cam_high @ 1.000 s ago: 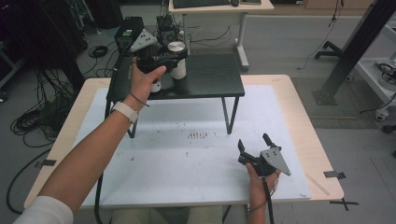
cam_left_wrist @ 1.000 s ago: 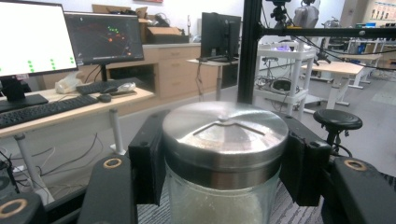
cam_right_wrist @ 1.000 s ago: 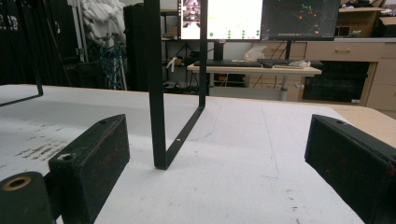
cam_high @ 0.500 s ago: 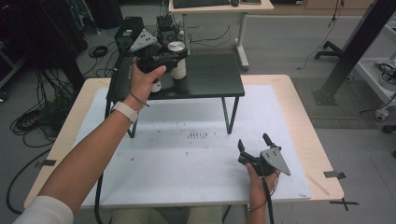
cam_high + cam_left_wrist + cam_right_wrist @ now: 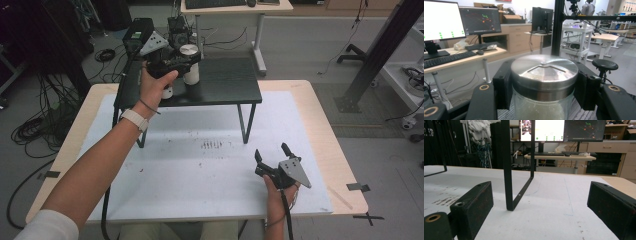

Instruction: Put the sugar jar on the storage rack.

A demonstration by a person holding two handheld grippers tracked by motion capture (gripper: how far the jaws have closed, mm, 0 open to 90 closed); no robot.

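Jar (image 5: 544, 85) clamped in left claw (image 5: 181, 59), black shelf (image 5: 225, 82), white table mat (image 5: 200, 165)

Honestly nothing here is reading as actual text. The monitors (image 5: 442, 21) in the left gripper view are just showing green dots and coloured specks, too blurry to make out. The dark marks (image 5: 215, 145) sitting mid-way across the surface's white sheet (image 5: 200, 175) are looking like smudges, not letters.
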